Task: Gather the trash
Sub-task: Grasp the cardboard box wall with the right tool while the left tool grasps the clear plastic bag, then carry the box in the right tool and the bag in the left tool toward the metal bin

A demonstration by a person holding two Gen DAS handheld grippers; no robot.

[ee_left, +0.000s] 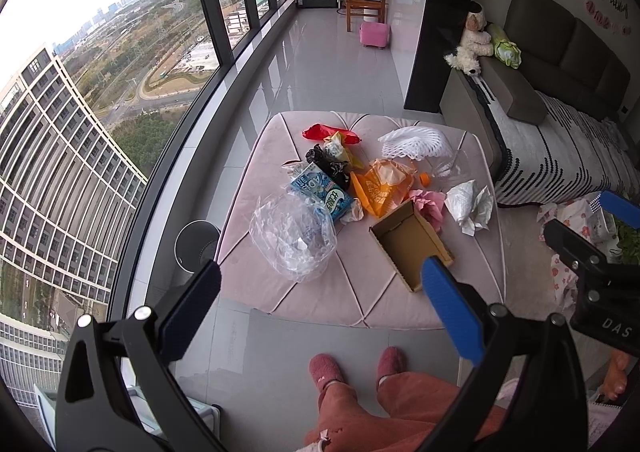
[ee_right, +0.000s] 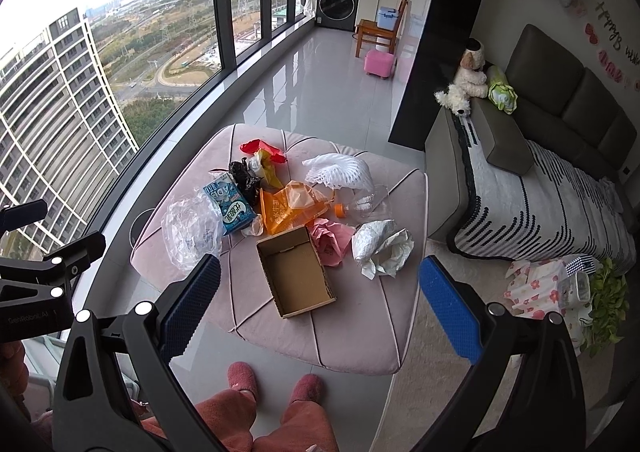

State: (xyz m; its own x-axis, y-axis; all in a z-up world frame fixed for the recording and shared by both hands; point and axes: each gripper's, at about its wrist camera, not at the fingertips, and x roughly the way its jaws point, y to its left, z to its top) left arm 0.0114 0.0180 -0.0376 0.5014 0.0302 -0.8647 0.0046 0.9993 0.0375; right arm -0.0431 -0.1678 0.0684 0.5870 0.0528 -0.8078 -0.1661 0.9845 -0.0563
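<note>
Both tongs, left [ee_left: 322,288] and right [ee_right: 320,284], hung wide open and empty above the ottoman's [ee_right: 352,332] near edge, the cardboard box [ee_right: 294,270] lying just ahead, nearer the right.

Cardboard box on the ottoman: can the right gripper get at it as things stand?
Probably yes. The cardboard box lies open at the near edge, nothing on top, and the right gripper hangs above it, jaws wide and empty.
</note>
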